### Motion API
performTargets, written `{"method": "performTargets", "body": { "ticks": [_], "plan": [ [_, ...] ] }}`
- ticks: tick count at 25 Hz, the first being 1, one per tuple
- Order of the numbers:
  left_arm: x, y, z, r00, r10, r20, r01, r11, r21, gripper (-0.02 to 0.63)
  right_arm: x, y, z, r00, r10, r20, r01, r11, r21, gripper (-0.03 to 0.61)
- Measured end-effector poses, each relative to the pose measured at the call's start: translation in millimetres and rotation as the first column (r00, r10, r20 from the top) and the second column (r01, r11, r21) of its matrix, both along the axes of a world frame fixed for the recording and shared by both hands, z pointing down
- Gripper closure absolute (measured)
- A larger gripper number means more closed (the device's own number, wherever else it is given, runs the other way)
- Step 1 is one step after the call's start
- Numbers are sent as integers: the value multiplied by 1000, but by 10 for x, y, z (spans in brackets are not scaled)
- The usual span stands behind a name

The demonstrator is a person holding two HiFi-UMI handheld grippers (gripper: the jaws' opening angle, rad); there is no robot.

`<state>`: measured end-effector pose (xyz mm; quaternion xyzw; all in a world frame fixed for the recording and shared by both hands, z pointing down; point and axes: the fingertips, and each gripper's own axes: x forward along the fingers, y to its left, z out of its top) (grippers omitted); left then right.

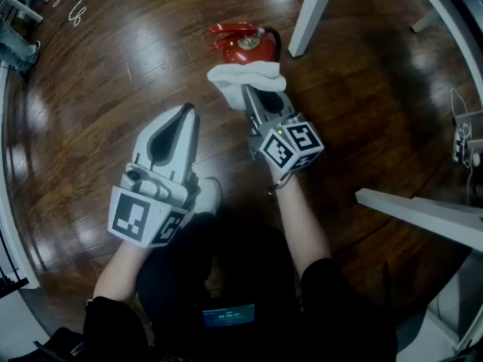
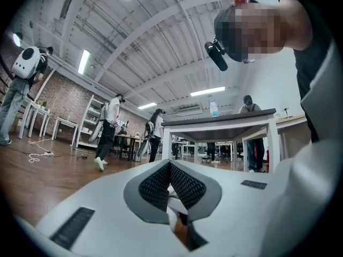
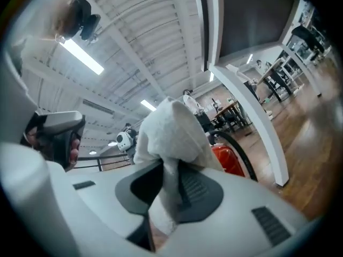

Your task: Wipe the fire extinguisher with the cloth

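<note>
One dark wooden floor (image 1: 113, 66), with one red fire extinguisher (image 1: 255, 45) on it at 12 o'clock in the head view. Two grippers: the left gripper (image 1: 186, 111), at 7 o'clock from the extinguisher, jaws pressed together on nothing; the right gripper (image 1: 251, 95), jaws clamped on the cloth. One white cloth (image 1: 240, 76), bunched, against the extinguisher at its 6 o'clock.

The fire extinguisher (image 1: 245, 45) sits on the floor (image 1: 113, 74), just left of 1 table leg (image 1: 311, 13). The cloth (image 1: 245, 80), between the right gripper's (image 1: 253, 96) jaws, lies against the extinguisher's near side. The left gripper (image 1: 186, 113) is left of both, apart and nearer the person, above a shoe (image 1: 209, 194).
</note>
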<state>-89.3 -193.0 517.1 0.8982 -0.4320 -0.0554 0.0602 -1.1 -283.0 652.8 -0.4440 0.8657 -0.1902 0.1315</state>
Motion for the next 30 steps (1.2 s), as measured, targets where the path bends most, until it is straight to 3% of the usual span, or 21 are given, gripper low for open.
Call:
{"method": "performTargets", "body": {
  "ticks": [5,9,17,18,20,26,28,30],
  "plan": [
    [24,18,-36,1000,-3,-1,3,1000,6,614,-181,-263,334,996,84,3,-83,991,-106,495],
    [12,21,-14,1000,-1,4,1,1000,5,614,-317,-327,878,995,96,-40,-103,970,-221,495],
    [-34,33,29,1000,4,-2,-4,1000,-8,614,-134,-283,2385,984,67,-165,-143,848,-510,495],
    [-18,44,17,1000,11,-1,-11,1000,-1,614,-117,-261,2406,985,63,-159,-136,850,-508,495],
    [-11,39,-21,1000,19,-12,-19,1000,13,614,-156,-233,2242,993,50,-111,-96,882,-461,495],
    [1,28,-53,1000,8,-10,-8,1000,16,614,-352,-184,1004,999,10,46,1,976,-217,495],
    [-5,28,-63,1000,5,-12,-5,1000,16,614,-486,-220,570,992,-24,120,42,989,-144,495],
    [-16,14,-68,1000,1,-11,0,1000,13,614,-594,-333,354,976,-34,215,64,989,-133,495]
  ]
}}
